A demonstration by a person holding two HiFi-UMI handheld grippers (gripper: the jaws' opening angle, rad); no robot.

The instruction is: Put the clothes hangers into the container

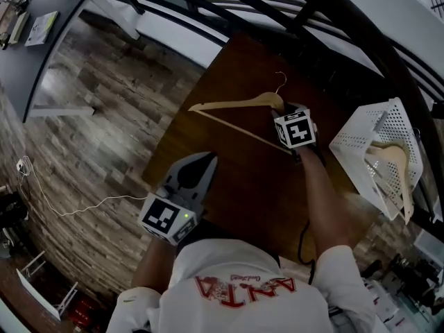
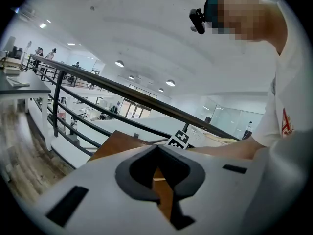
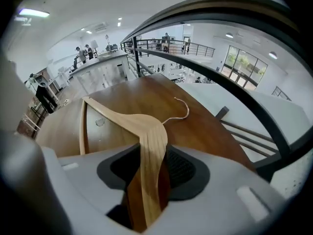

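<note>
A pale wooden hanger (image 1: 236, 105) with a wire hook lies on the dark brown table (image 1: 236, 186). My right gripper (image 1: 283, 112) is at its right arm. In the right gripper view that arm (image 3: 146, 131) runs between the jaws of the right gripper (image 3: 149, 150), with a thin gap showing on either side of it. A white perforated container (image 1: 361, 139) stands tilted at the table's right, and another wooden hanger (image 1: 395, 164) lies inside it. My left gripper (image 1: 207, 161) hovers over the table's near left edge with its tips together and nothing in them, as the left gripper view (image 2: 157, 149) also shows.
A black metal railing (image 1: 333, 19) runs along the far side of the table. Wood-plank floor (image 1: 104, 116) lies to the left, with a white cable (image 1: 62, 210) on it. A grey desk (image 1: 41, 33) stands at the far left.
</note>
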